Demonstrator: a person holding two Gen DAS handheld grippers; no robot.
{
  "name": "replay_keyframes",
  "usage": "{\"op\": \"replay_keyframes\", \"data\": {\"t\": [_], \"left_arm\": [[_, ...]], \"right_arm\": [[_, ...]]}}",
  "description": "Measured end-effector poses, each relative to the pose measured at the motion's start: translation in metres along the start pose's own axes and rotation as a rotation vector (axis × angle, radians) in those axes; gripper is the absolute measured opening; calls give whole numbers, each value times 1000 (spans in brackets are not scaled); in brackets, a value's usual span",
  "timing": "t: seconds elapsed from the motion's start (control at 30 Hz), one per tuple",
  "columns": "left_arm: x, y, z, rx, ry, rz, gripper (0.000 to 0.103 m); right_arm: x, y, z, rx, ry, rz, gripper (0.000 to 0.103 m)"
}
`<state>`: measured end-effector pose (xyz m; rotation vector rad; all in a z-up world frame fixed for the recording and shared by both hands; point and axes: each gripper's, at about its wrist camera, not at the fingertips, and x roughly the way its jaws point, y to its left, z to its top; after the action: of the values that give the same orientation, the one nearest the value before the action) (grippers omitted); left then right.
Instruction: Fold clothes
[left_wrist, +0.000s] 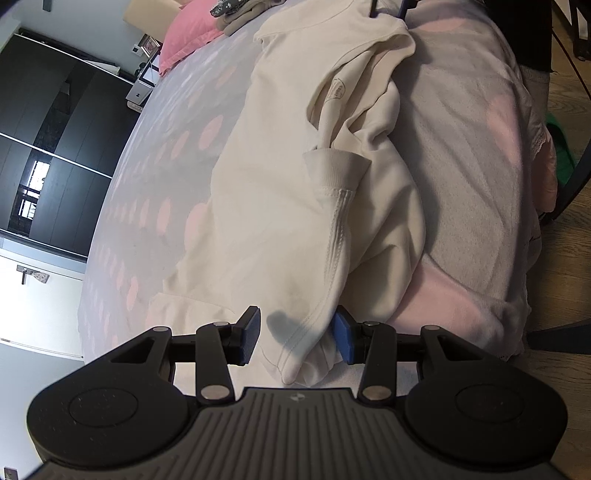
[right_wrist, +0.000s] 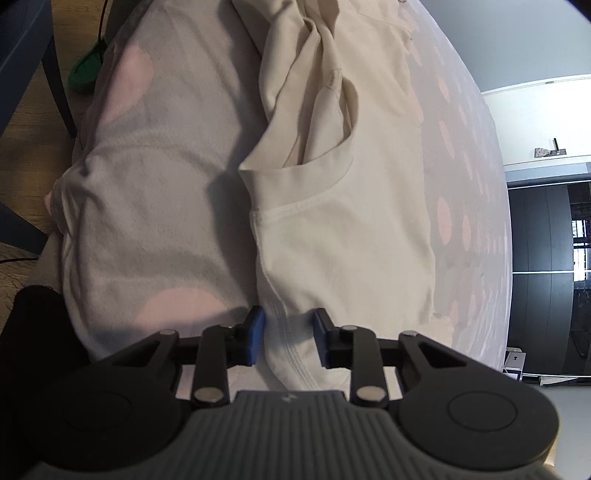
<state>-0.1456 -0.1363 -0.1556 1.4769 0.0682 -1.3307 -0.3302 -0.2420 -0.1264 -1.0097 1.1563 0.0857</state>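
A cream sweatshirt (left_wrist: 295, 166) lies lengthwise on the bed, one sleeve folded across its body with the ribbed cuff (left_wrist: 336, 173) on top. My left gripper (left_wrist: 297, 338) is at the hem end. Its blue pads straddle a bunched fold of the hem corner with a gap left on one side, so it is open. In the right wrist view the sweatshirt (right_wrist: 351, 229) shows its neckline (right_wrist: 306, 181). My right gripper (right_wrist: 288, 334) is at the shoulder edge, its pads pressed against a ridge of cream fabric, shut on it.
A grey blanket with pink dots (left_wrist: 461, 166) (right_wrist: 155, 177) covers the bed. At the head end are a pink pillow (left_wrist: 188, 33) and a pile of clothes (left_wrist: 236, 14). A dark wardrobe (left_wrist: 55, 147) stands beyond. Wooden floor (left_wrist: 565, 295), a dark chair leg (right_wrist: 55, 74) and a green object (right_wrist: 86, 74) flank the bed's edge.
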Motion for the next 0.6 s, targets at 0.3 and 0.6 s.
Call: {"op": "replay_keyframes", "data": {"t": [0.3,0.6], "left_arm": [[0,-1,0,16,4,7,40],[4,-5,0,21,7,24,41]], "right_arm": [[-4,13,-3,-28,3,2,9],[-12,3,0,32,-36,-51,24]]}}
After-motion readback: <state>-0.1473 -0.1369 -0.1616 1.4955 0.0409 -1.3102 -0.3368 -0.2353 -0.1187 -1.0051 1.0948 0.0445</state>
